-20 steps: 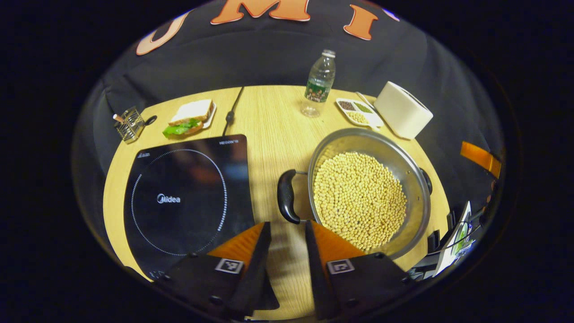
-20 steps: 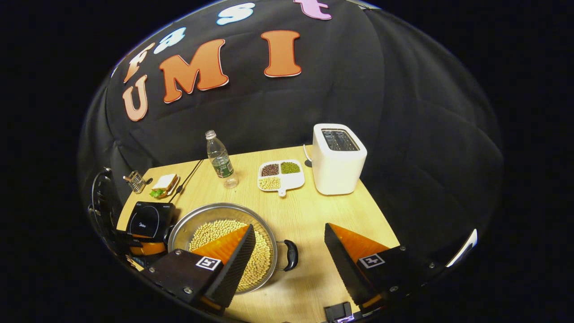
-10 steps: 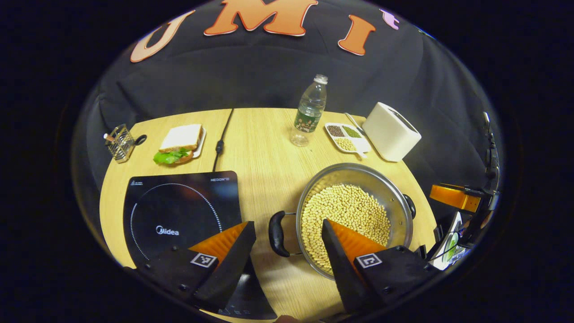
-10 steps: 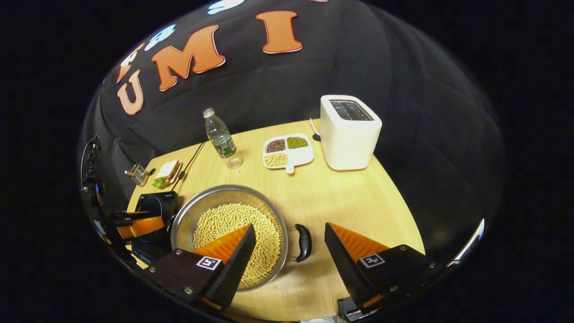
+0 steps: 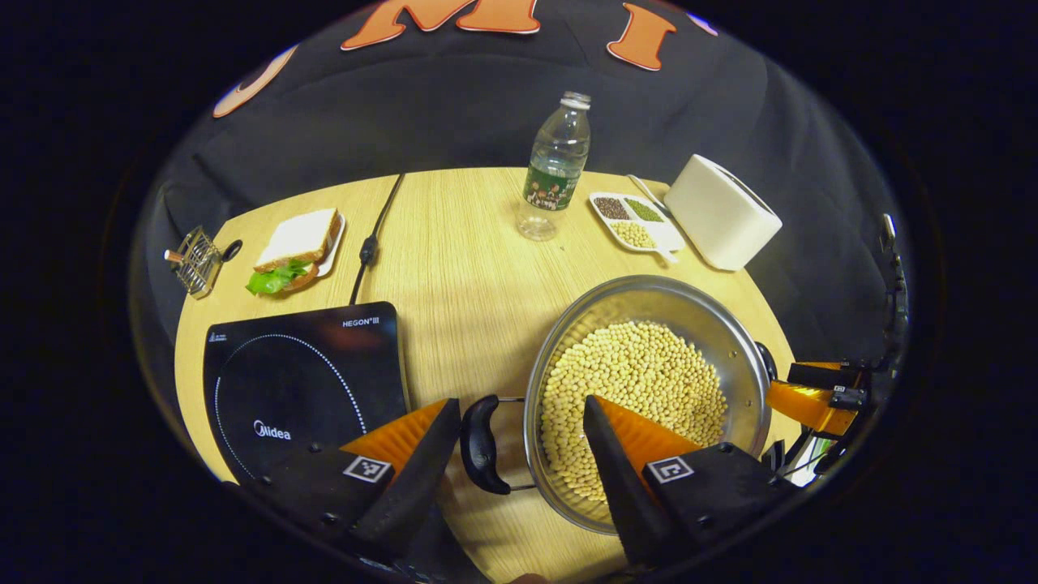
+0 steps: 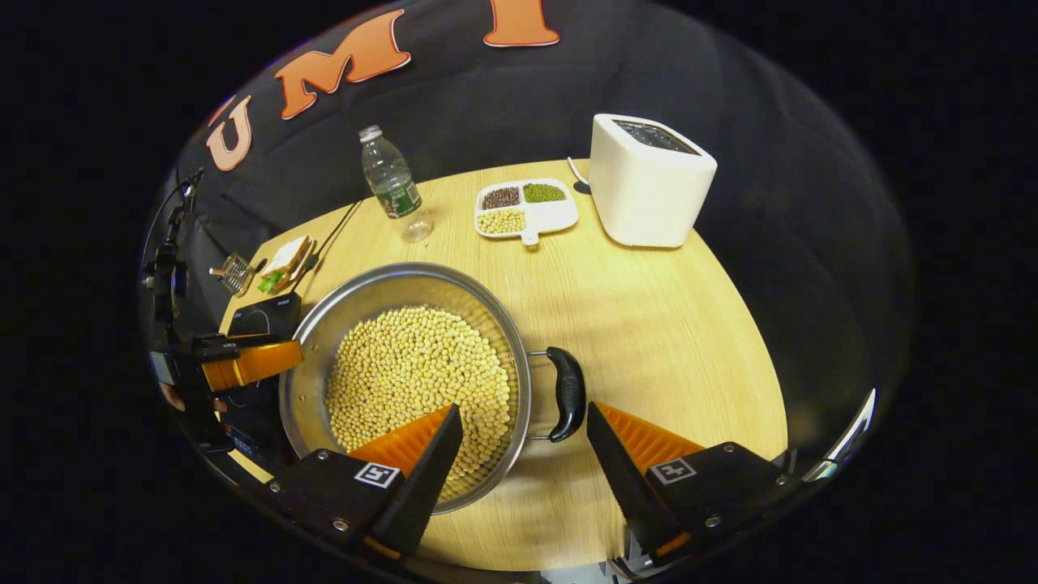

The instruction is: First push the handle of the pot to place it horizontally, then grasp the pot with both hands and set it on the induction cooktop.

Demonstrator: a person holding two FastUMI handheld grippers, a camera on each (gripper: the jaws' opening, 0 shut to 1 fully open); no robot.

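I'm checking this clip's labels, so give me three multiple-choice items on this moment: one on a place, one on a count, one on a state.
1. Where does the pot stand?
A. on the induction cooktop
B. on the wooden table beside the cooktop
C. on the toaster

2. How many compartments of the white divided dish hold grains?
A. one
B. three
C. five

3. How do the jaws of the left gripper stand?
A. open, with the pot's near handle between them
B. shut on the water bottle
C. shut on the sandwich

Answers:
1 B: the left gripper view shows the pot on bare table, with the induction cooktop apart from it.
2 B: the right gripper view shows dark, green and pale grains in separate sections.
3 A: the handle lies in the gap, and neither finger clearly presses on it.
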